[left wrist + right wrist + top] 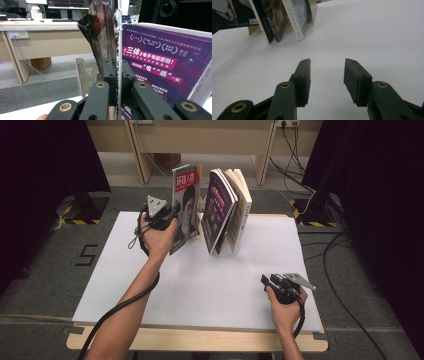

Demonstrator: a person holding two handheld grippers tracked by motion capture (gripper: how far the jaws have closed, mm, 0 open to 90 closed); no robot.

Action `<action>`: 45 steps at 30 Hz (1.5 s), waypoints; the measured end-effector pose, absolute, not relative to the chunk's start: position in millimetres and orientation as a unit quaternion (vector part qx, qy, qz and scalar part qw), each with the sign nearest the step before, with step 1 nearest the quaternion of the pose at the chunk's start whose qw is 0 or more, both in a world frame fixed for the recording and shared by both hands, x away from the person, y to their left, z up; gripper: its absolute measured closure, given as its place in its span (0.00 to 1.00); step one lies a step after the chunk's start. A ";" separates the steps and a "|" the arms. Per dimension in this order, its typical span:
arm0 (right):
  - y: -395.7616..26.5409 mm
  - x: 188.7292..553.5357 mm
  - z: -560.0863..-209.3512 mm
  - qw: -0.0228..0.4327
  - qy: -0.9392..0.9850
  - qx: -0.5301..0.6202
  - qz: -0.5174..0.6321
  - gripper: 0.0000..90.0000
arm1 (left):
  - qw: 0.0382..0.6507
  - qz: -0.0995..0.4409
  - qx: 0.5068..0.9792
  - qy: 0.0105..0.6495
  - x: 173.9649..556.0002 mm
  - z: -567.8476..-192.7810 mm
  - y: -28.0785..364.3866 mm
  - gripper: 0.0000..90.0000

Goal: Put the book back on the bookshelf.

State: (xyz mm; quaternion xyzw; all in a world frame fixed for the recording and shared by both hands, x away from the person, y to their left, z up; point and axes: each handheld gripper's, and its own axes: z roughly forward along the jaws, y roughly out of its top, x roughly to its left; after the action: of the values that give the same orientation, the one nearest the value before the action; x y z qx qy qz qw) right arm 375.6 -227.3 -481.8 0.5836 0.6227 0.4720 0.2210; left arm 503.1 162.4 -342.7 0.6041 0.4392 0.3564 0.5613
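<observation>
The left gripper (176, 211) is pressed together on a thin magazine (186, 207), and it pinches the magazine by its edge. In the left gripper view the two black jaws meet on the worn white edge of the magazine (118, 45), which rises straight up from between them. The magazine has a red title block and a portrait on its cover, and it stands almost upright on the white table (200, 290). Its lower corner is near the table surface, just beside the person's left hand (159, 236).

Just to the right of this gripper stands a purple book (218, 210). It leans a little, and its back cover with pink text bands is close beside the jaws in the left gripper view (160, 62). More books (239, 205) stand behind it, fanned open and touching each other. A metal bookend (83, 75) is seen a little to the left of the jaws.

The right gripper (267, 281) is well apart from the books, near the front edge of the table. Its jaws are spread, with nothing between them, and under them is the bare white surface (327, 82). The row of books (284, 20) stands far ahead of it, to the left.
</observation>
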 end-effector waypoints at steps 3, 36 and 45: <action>-228.2 375.6 -482.4 0.222 0.624 0.582 0.471 0.64 | 0.561 0.357 0.603 0.441 506.4 -348.3 161.5 0.96; -229.2 375.2 -484.4 0.214 0.622 0.587 0.471 0.64 | 0.539 0.316 0.634 0.456 485.0 -391.8 174.7 0.93; -230.5 375.3 -484.5 0.213 0.623 0.587 0.471 0.64 | 0.520 0.283 0.653 0.474 479.3 -390.6 182.0 0.88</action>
State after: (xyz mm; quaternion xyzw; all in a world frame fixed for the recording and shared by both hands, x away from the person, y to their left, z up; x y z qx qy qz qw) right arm 375.3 -230.5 -484.5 0.5874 0.6225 0.4712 0.2131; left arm 479.3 182.0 -390.6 0.6525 0.4736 0.2827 0.5196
